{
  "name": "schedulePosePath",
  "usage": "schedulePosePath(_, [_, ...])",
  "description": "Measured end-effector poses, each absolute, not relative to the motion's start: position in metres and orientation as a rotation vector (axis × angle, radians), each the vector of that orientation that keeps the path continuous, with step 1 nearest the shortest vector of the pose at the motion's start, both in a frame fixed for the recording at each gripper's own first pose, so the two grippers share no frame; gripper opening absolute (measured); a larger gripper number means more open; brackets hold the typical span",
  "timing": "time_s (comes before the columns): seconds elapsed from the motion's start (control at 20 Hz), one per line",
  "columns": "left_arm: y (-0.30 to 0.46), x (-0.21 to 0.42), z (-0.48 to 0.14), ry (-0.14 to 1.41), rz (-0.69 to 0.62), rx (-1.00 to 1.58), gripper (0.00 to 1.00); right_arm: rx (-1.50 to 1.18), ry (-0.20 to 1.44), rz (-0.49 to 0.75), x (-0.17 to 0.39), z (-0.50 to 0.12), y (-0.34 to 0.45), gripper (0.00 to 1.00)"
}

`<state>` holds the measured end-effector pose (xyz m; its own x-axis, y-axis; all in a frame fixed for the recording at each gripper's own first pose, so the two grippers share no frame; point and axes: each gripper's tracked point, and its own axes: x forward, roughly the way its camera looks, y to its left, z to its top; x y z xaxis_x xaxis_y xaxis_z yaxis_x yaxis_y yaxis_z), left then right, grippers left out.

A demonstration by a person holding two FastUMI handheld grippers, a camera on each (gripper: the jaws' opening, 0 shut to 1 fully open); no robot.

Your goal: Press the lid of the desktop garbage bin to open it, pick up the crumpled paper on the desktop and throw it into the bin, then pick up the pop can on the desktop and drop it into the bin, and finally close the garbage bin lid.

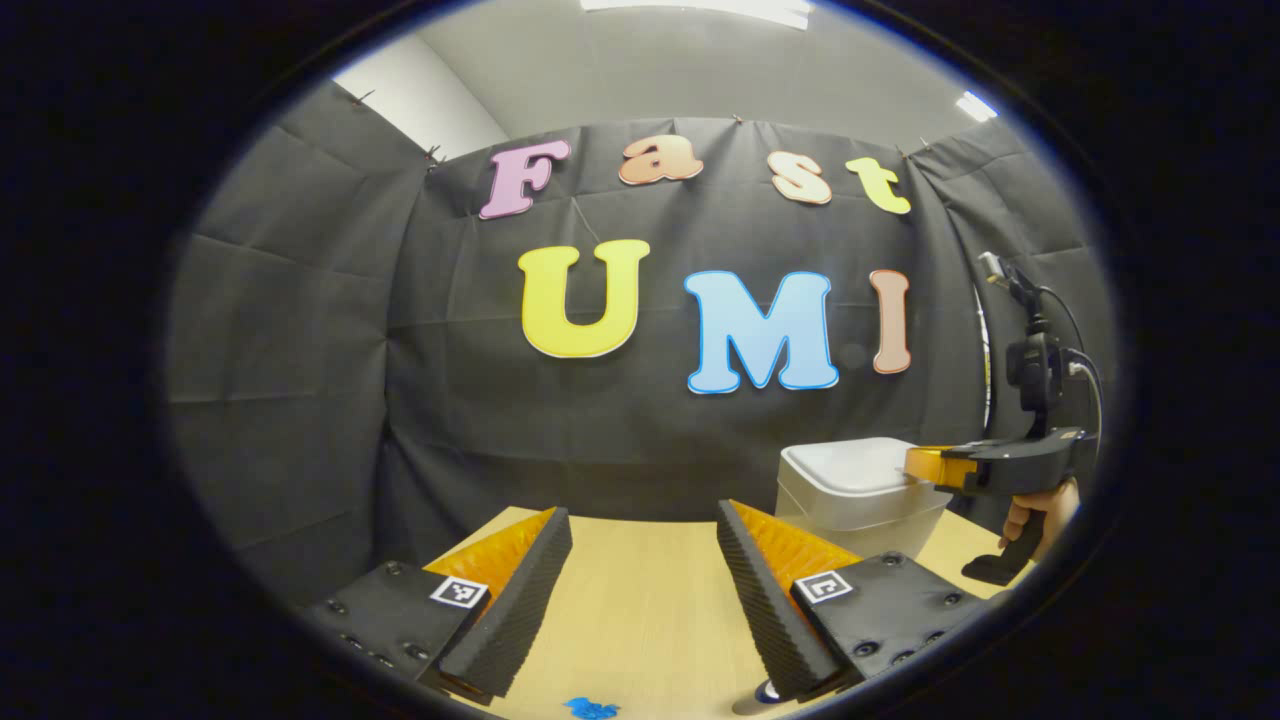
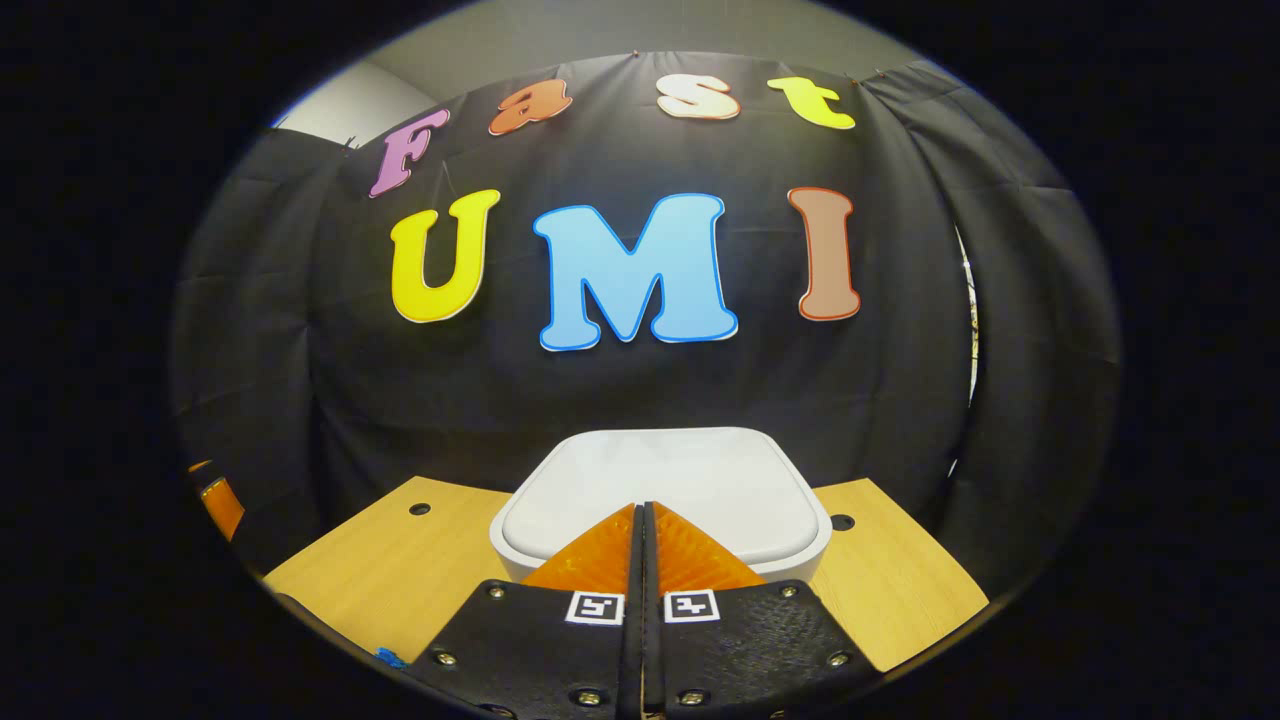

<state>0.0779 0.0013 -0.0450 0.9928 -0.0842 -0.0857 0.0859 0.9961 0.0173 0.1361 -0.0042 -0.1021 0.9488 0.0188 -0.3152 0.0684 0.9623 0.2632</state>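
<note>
Just smooth, rounded-square bin lid [image 2: 665, 485]

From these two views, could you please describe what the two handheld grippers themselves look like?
Each gripper has a matte black body with screws and two wedge-shaped ridged jaws, and each jaw carries a small square black-and-white marker. The left gripper shows this up close. The right gripper, seen side-on, has a black pistol handle, a camera mount on top and a black cable.
</note>
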Motion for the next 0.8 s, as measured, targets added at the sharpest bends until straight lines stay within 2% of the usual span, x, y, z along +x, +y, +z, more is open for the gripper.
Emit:
schedulePosePath(0.3, [0.008,0.081,-0.052,0.089,-0.075,0.02,0.96,0.25,0.313,-0.013,0.135,-0.106,0.0,0.0])
schedulePosePath(0.8, [0.01,0.077,-0.056,0.089,-0.07,-0.02,0.96,0.351,0.319,-0.005,0.141,-0.088,-0.008,0.0])
